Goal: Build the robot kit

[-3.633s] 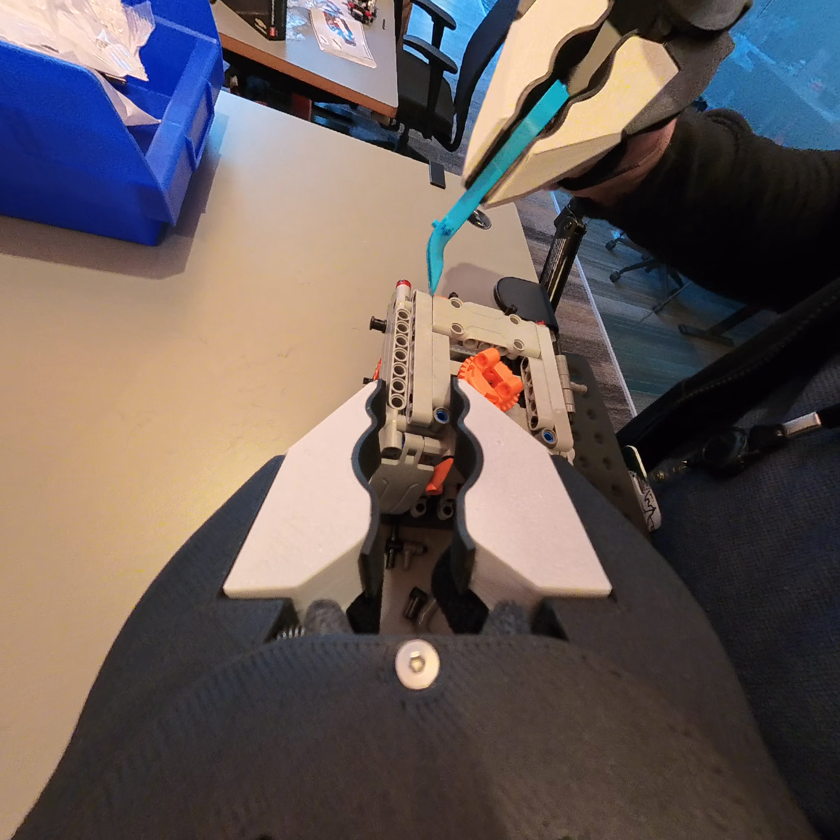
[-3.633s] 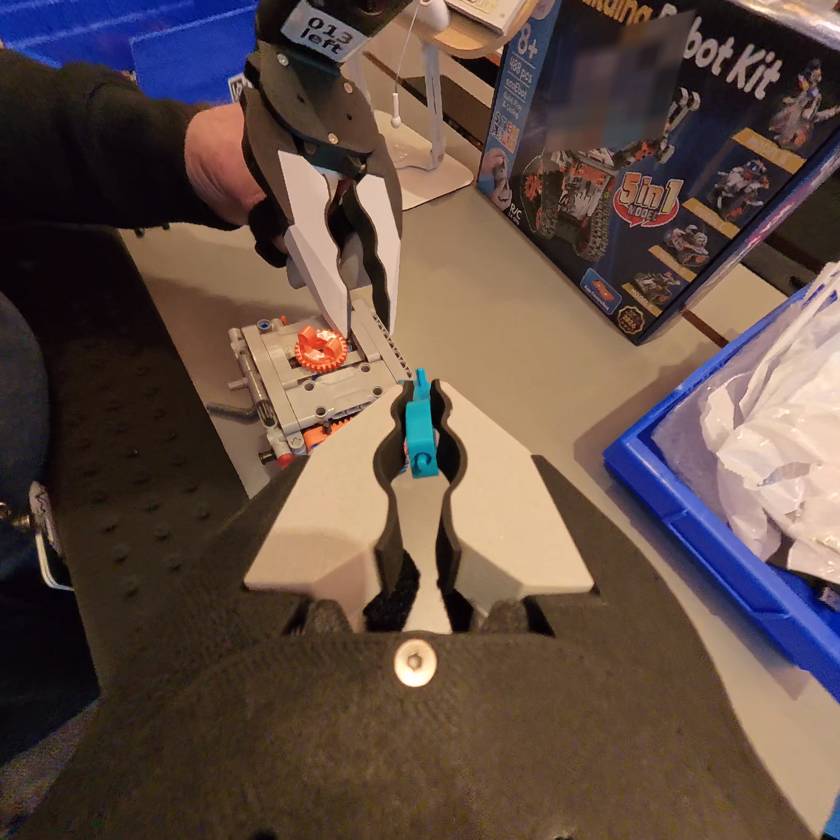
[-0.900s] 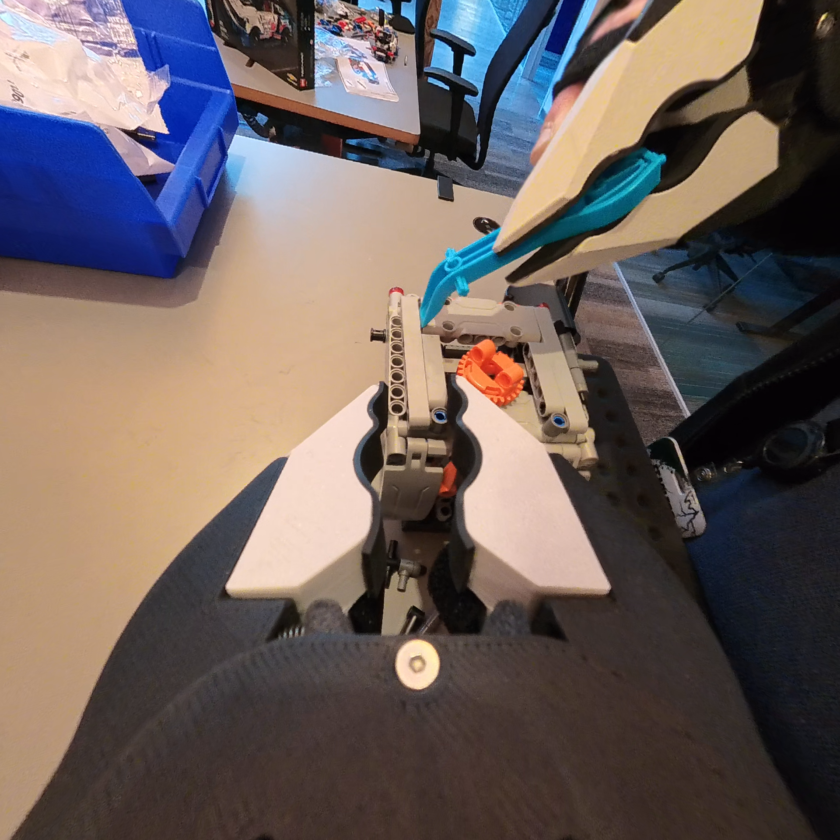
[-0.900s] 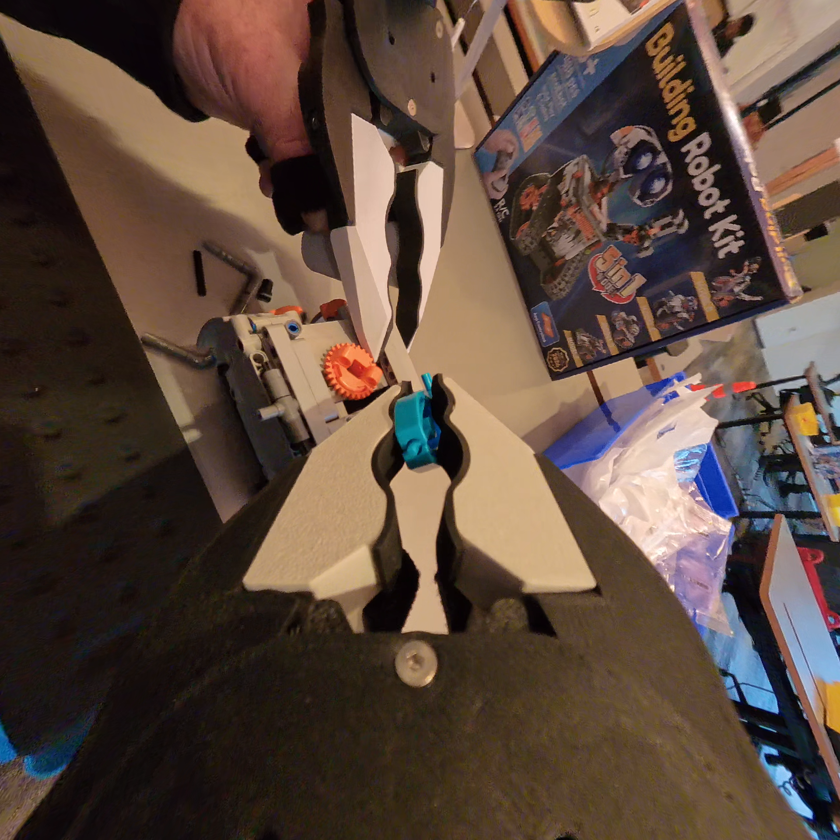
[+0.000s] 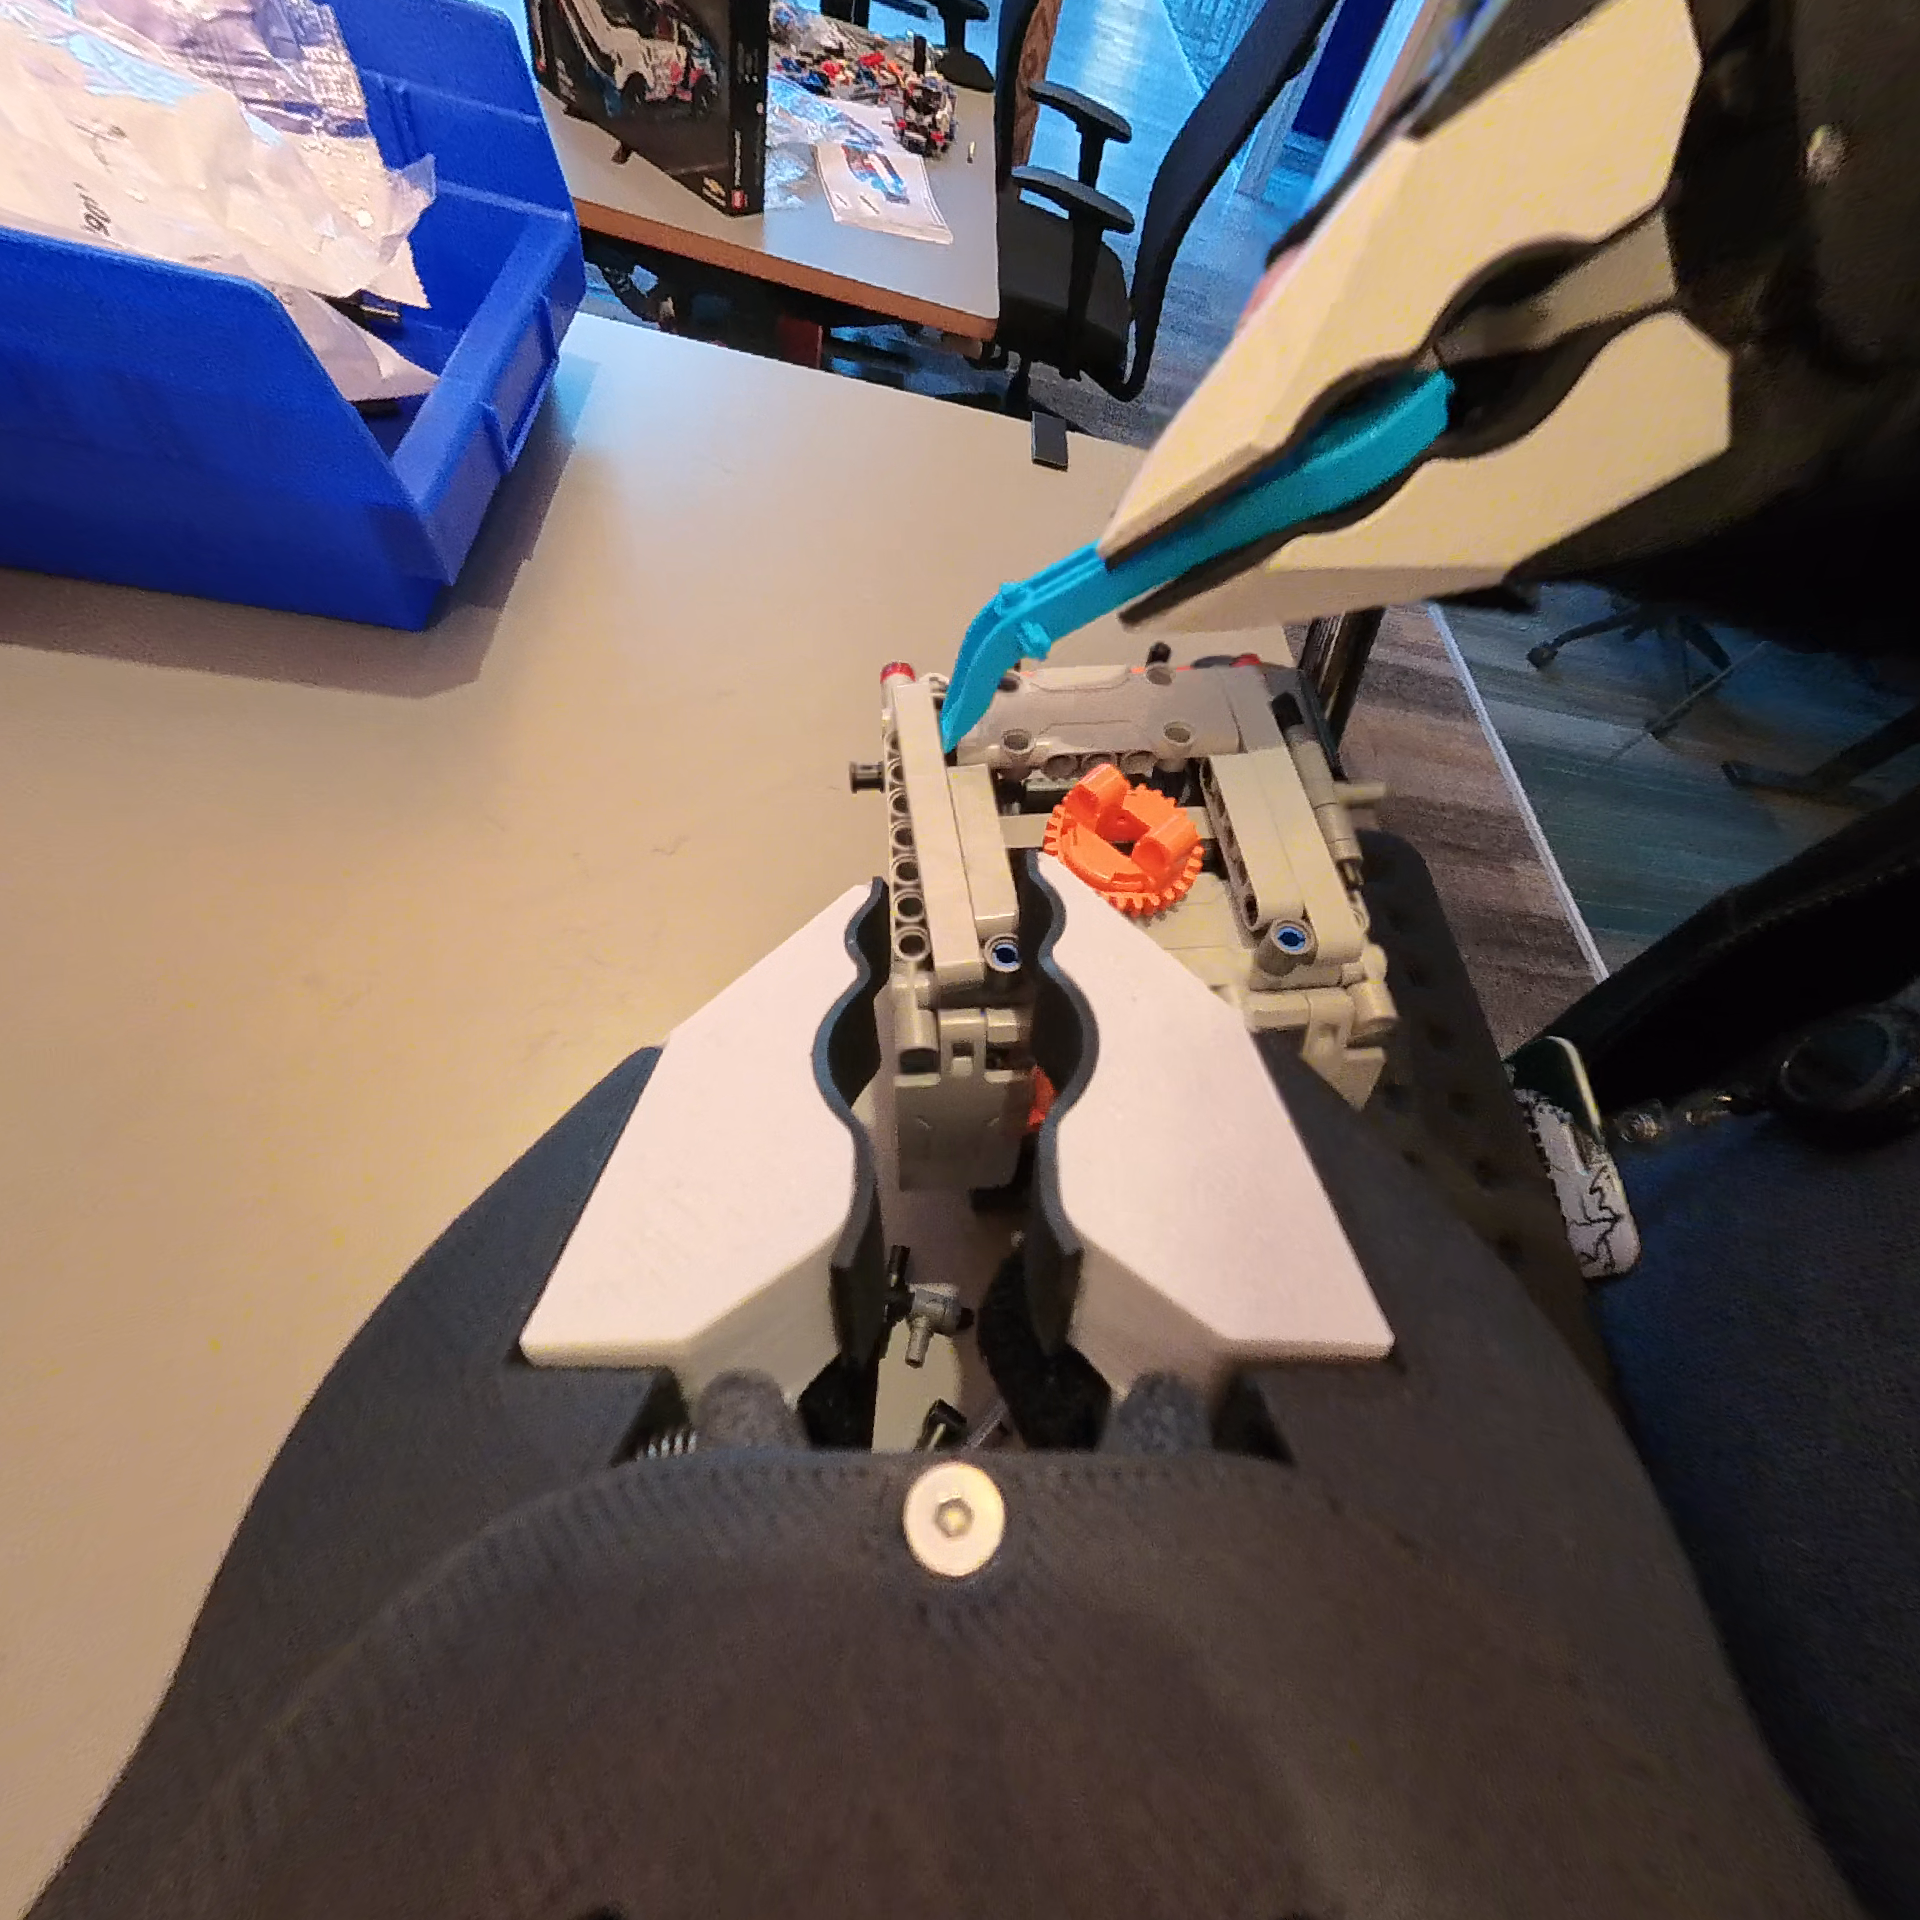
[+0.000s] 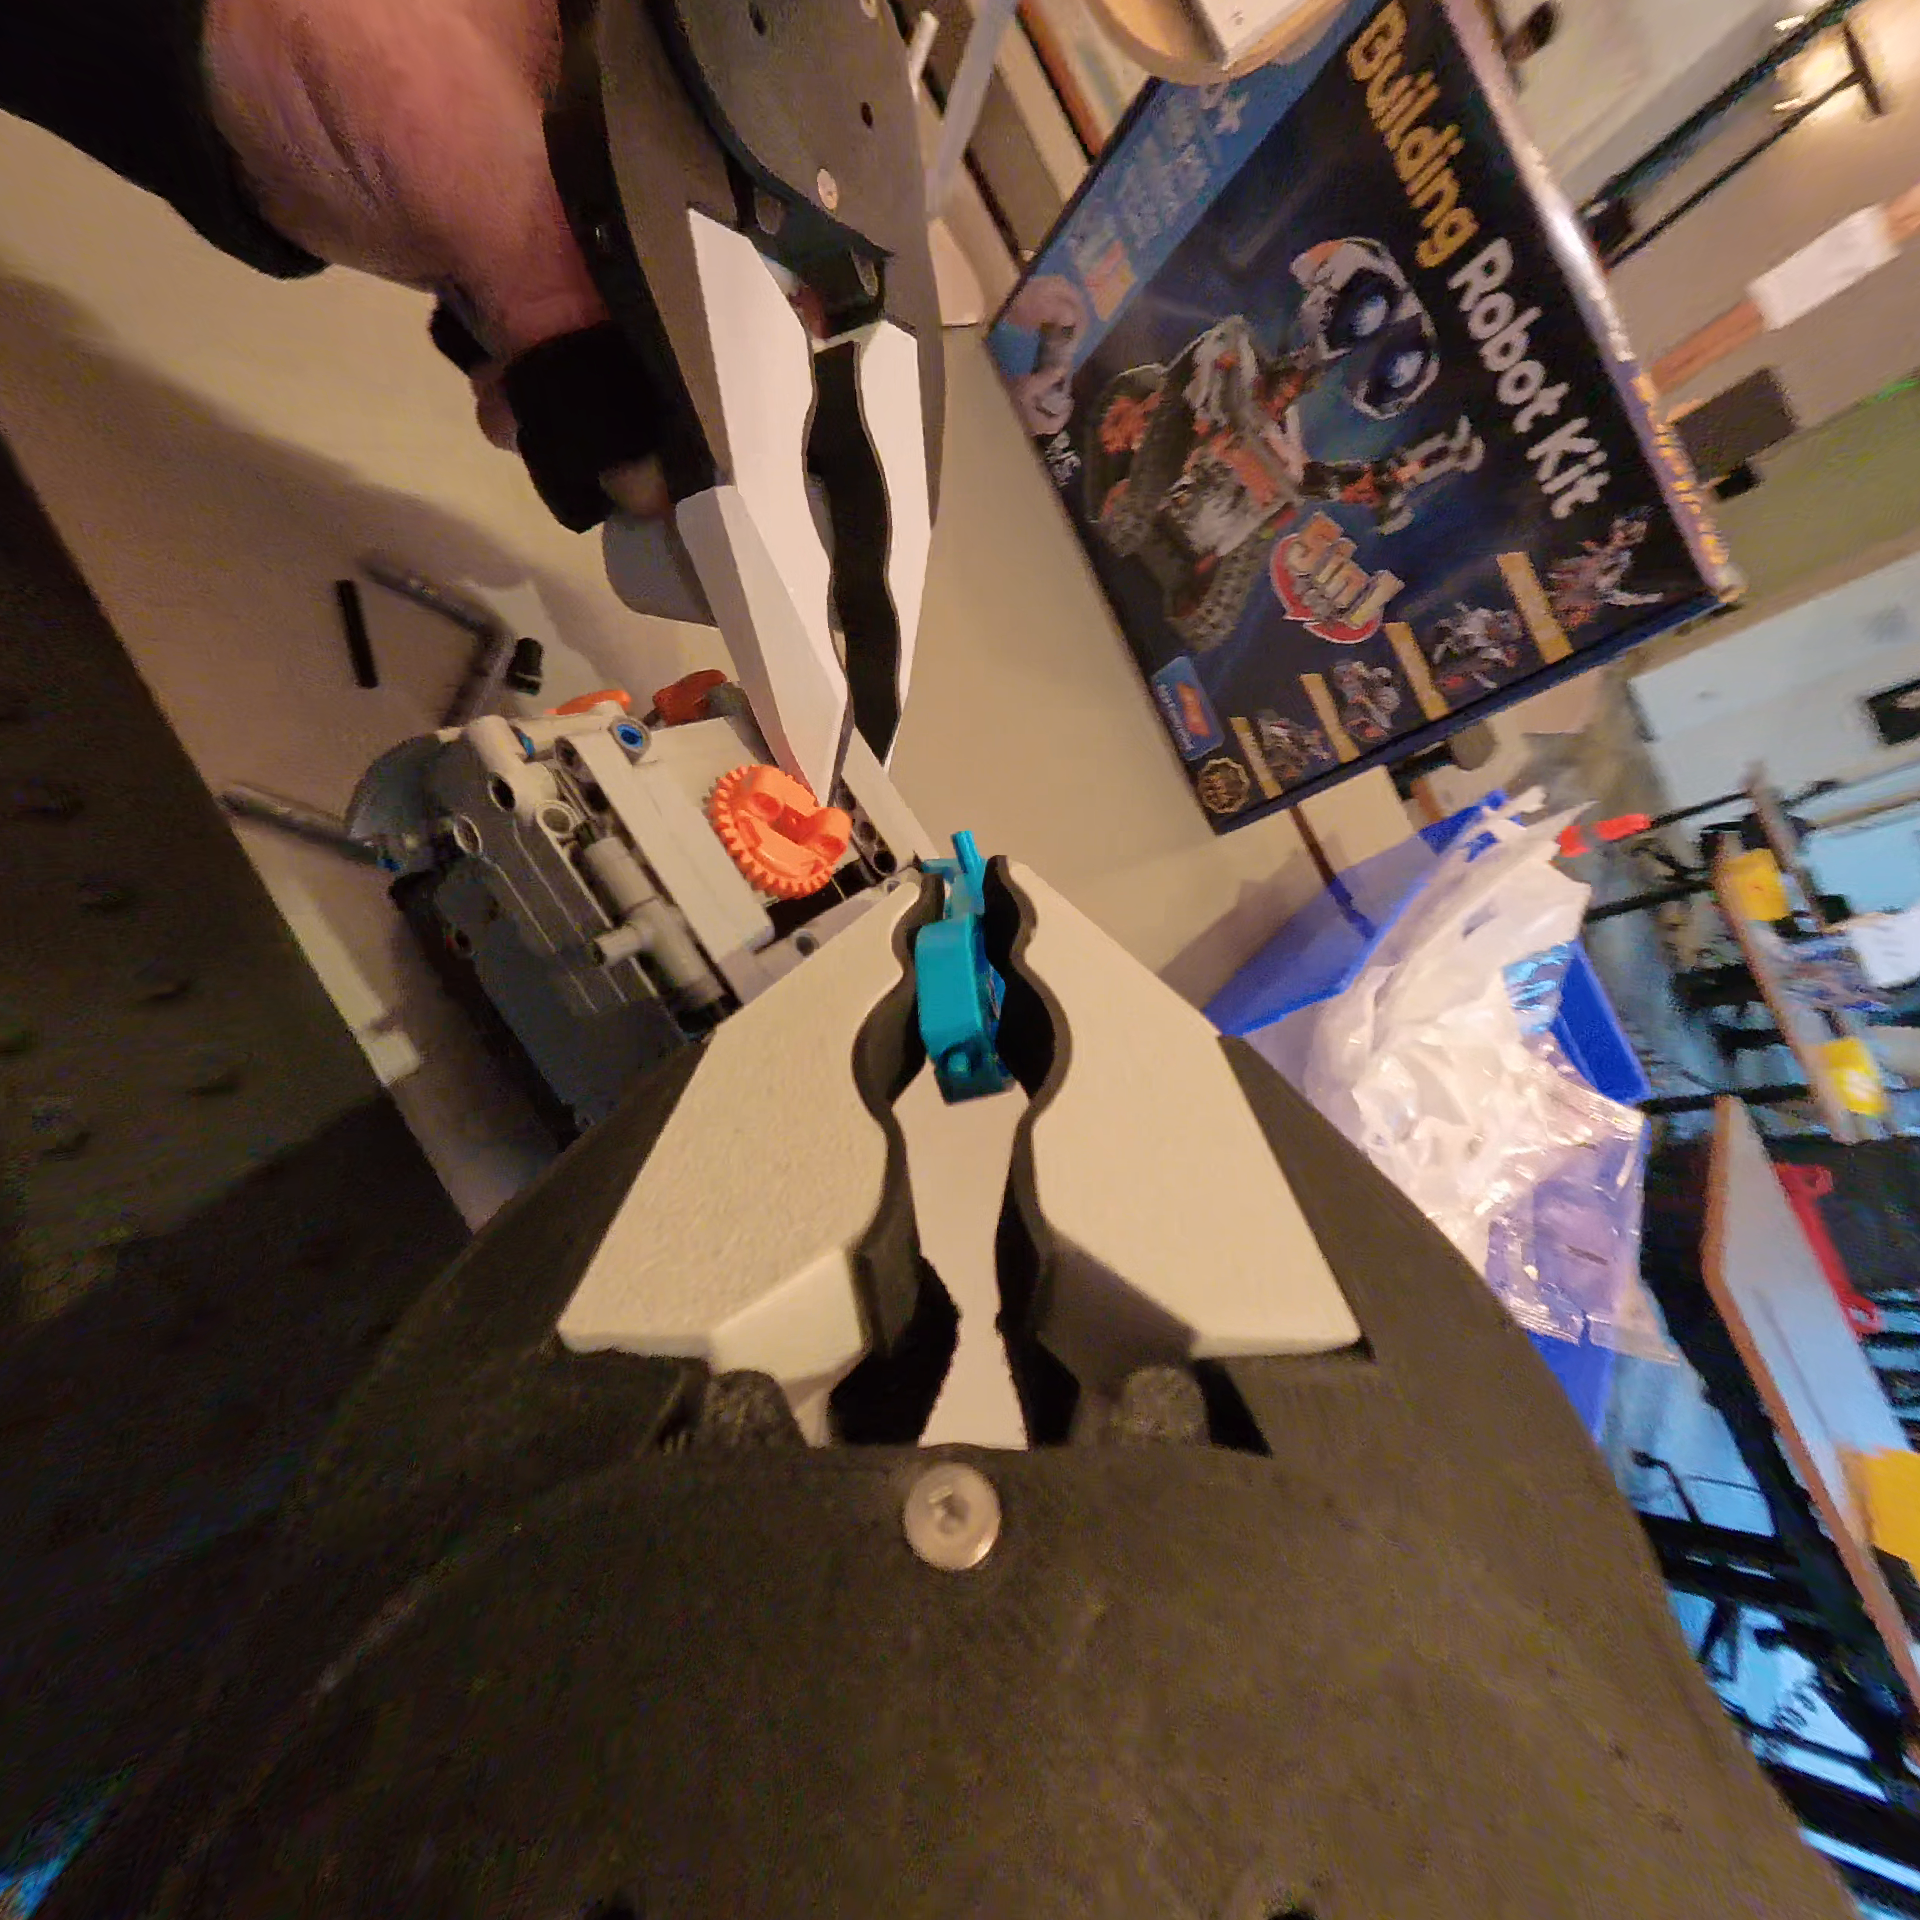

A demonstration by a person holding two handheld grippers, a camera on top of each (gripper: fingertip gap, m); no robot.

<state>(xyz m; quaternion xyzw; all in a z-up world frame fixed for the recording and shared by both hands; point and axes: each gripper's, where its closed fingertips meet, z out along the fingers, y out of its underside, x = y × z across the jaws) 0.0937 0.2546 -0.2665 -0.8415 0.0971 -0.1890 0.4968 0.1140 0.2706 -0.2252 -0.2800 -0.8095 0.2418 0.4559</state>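
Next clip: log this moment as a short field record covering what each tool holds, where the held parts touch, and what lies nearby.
left tool: shut on the near left beam of the grey brick assembly, which sits on the table
right tool: shut on teal pry lever
lever tip: at the assembly's far left corner, between the upright beam and the top panel
orange gear: on top of the assembly, inside its frame, untouched
nearby: blue bin with plastic bags, far left; printed kit box standing beyond; loose dark pins on the table
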